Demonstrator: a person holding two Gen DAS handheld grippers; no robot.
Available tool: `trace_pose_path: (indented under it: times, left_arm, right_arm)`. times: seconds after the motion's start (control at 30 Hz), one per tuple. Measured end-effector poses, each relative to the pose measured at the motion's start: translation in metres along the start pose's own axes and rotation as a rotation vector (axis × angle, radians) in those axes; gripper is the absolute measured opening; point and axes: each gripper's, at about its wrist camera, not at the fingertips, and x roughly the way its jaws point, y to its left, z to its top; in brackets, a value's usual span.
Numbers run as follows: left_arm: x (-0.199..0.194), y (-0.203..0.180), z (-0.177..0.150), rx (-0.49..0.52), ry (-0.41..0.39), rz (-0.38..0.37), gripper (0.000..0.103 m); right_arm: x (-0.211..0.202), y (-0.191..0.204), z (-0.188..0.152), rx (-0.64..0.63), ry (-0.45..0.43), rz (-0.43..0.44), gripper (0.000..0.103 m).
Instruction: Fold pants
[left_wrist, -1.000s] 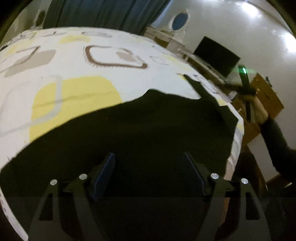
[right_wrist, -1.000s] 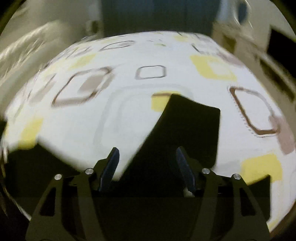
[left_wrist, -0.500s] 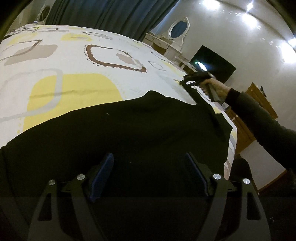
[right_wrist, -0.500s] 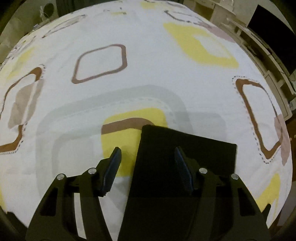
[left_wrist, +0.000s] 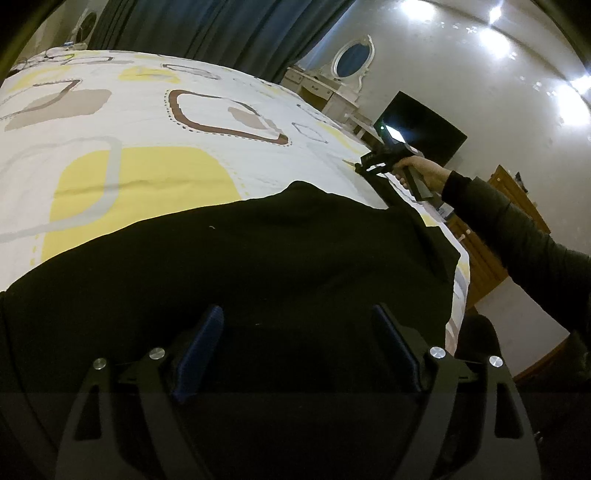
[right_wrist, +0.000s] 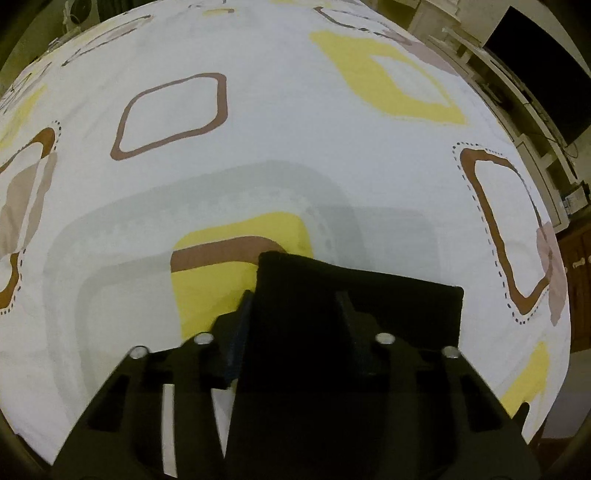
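Black pants (left_wrist: 258, 258) lie spread on a bed with a white, yellow and brown patterned sheet (left_wrist: 140, 173). My left gripper (left_wrist: 295, 336) is open, its blue-padded fingers (left_wrist: 201, 343) wide apart just above the near part of the pants. In the right wrist view my right gripper (right_wrist: 295, 310) has closed on the end of a pant leg (right_wrist: 362, 295), which lies between its fingers. The right gripper also shows in the left wrist view (left_wrist: 373, 164) at the far end of the pants, held by a hand in a dark sleeve.
The bed's right edge (left_wrist: 461, 280) drops off beside the pants. Beyond it stand a dark TV screen (left_wrist: 424, 133), a white dresser with an oval mirror (left_wrist: 351, 62) and a wooden cabinet (left_wrist: 491, 236). Dark curtains (left_wrist: 221, 33) hang behind the bed.
My right gripper's fingers have closed in on the pant leg end, which had lain between open fingers. The left gripper stays open and has hardly moved over the pants.
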Motion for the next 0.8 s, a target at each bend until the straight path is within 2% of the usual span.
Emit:
trace_pose_path:
  times: [0.07, 0.13, 0.3, 0.53, 0.7, 0.8]
  left_arm:
    - [0.000, 0.000, 0.000, -0.004, 0.000, -0.007, 0.082]
    - [0.000, 0.001, 0.001, -0.006, 0.001, -0.010, 0.082]
    - [0.001, 0.003, 0.001, -0.007, -0.006, -0.016, 0.082]
    - [0.002, 0.004, 0.000, -0.015, -0.011, -0.021, 0.082]
    - [0.004, 0.003, 0.000, -0.013, -0.008, -0.010, 0.082]
    - [0.004, 0.003, 0.000, -0.012, -0.007, -0.007, 0.082]
  right_arm:
    - [-0.002, 0.001, 0.000, -0.015, 0.006, -0.010, 0.012]
    - [-0.005, -0.002, 0.000, -0.018, 0.001, -0.009, 0.008]
    - [-0.021, -0.021, -0.008, 0.030, -0.052, 0.061, 0.006]
    - [-0.079, -0.079, -0.041, 0.122, -0.195, 0.220, 0.006]
    - [-0.115, -0.161, -0.097, 0.228, -0.317, 0.361, 0.006]
    - [-0.129, -0.213, -0.141, 0.305, -0.363, 0.397, 0.006]
